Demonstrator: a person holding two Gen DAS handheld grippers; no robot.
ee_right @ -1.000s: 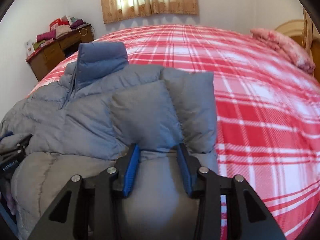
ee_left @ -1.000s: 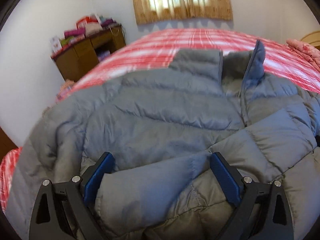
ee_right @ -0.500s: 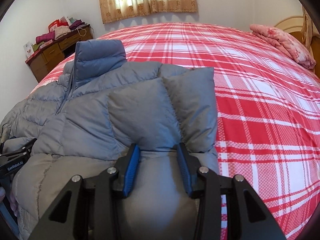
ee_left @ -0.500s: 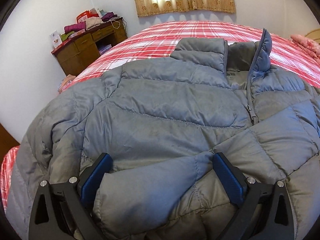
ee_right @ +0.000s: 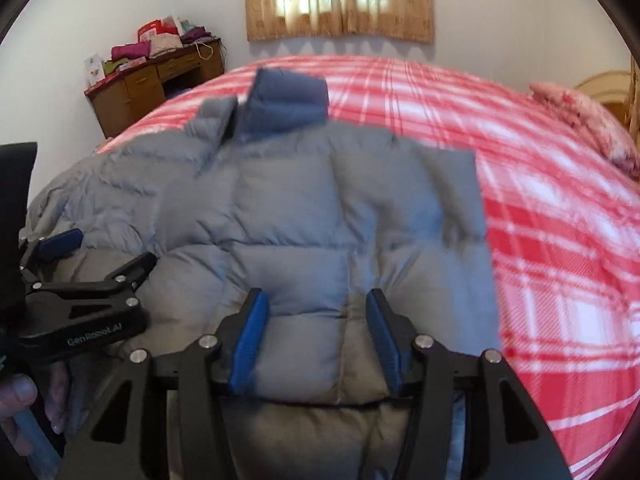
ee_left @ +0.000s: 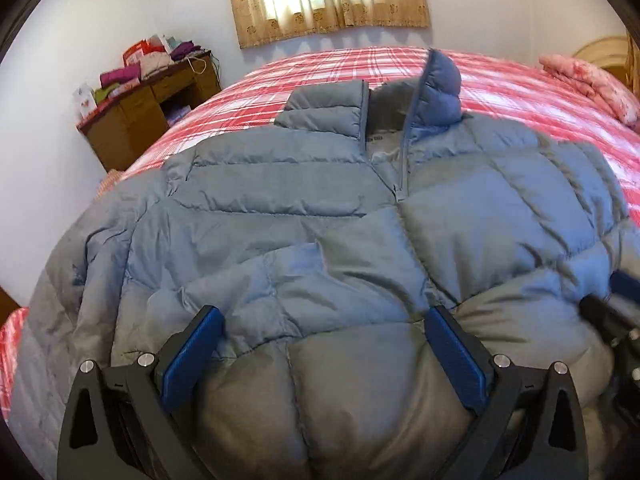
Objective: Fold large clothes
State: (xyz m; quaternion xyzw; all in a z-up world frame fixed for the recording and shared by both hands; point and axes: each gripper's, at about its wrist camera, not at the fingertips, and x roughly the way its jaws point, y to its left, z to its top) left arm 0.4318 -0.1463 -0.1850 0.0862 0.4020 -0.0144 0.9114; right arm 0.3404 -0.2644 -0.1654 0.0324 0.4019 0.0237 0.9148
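**Two wrist cameras, one bed**

Each fisheye camera rides just behind its own tongs and looks forward and downward, close over the grey jacket on the plaid bed. Both face the curtained window and the wooden desk in the corner. The right view catches the left tongs at its left edge; the left view sits further left.
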